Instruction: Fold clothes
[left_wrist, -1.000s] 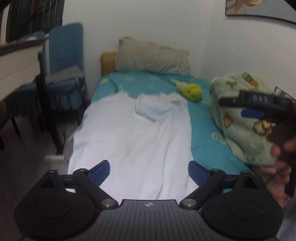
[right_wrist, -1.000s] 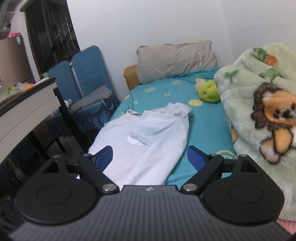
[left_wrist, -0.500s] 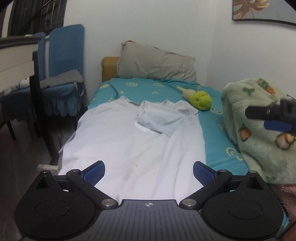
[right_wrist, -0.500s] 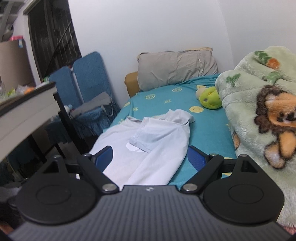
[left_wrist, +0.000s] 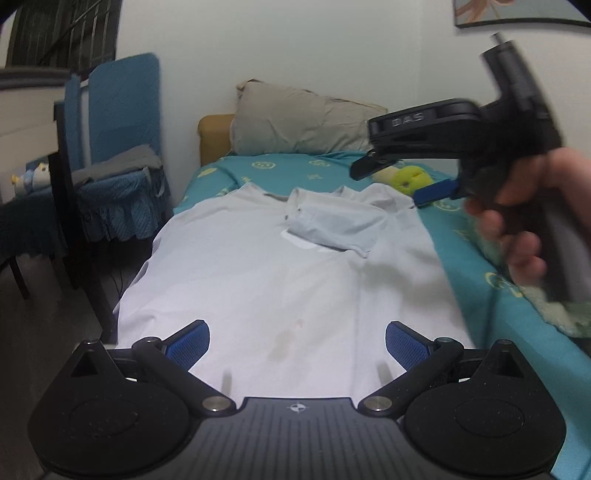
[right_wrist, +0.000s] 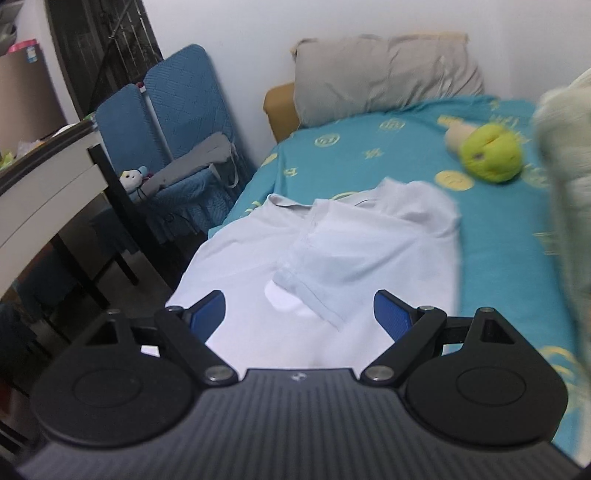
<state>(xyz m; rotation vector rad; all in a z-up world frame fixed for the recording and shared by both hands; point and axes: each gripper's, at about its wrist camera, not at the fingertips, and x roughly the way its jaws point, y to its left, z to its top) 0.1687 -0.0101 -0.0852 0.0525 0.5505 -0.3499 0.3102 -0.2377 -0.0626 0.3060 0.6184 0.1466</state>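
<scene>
A narrow bed with a teal patterned sheet (left_wrist: 325, 166) stands against a white wall, a grey pillow (left_wrist: 303, 125) at its head. A large white cotton shirt (left_wrist: 280, 280) lies flat along the bed's left edge, one sleeve (left_wrist: 332, 229) turned in across the chest — the side folds look to be the step in hand. The left hand-held gripper (left_wrist: 297, 345) hovers over the hem, jaws spread wide and empty. The right hand-held gripper (right_wrist: 299, 314), equally wide, holds nothing. Next, each needs to close on fabric near an edge without dragging the folded sleeve. Since half a second ago the right one has swung up and forward over the shoulder, nearer the collar.
</scene>
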